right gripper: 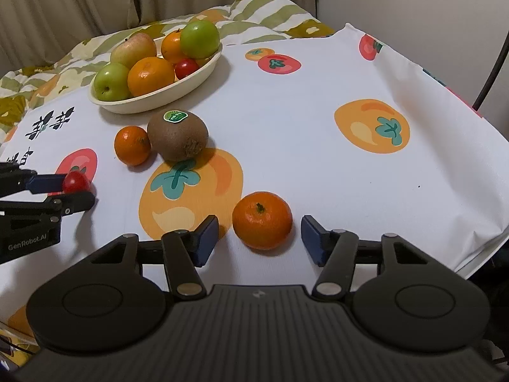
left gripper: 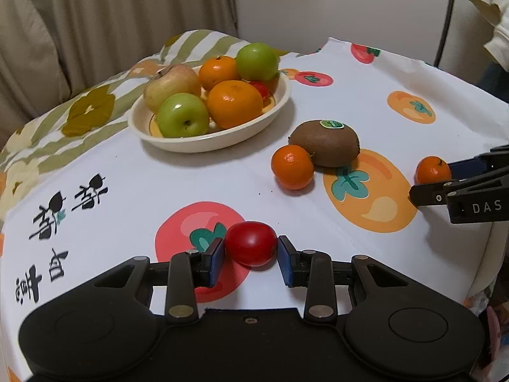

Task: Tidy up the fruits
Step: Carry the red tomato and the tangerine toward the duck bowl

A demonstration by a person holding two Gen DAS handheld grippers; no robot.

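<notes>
Both hand-held grippers gape: left (left gripper: pixel 251 248) around tomato (left gripper: pixel 250 243), right (right gripper: pixel 260 234) around mandarin (right gripper: pixel 261 220).

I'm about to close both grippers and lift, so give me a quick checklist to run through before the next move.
1. Red tomato centred between the left gripper fingers: ok; the blue pads flank it.
2. Left pads touching the tomato: cannot tell; they look very close on both sides.
3. Small orange between the right gripper fingers: ok, with gaps on both sides.
4. Right gripper closed enough to lift: not ok; the fingers stand wide of the orange.
5. Room in the bowl: not ok for easy placing; apples and oranges are already piled in it.
6. Other loose fruit away from both grasps: ok; the kiwi and the second small orange lie farther off.
</notes>
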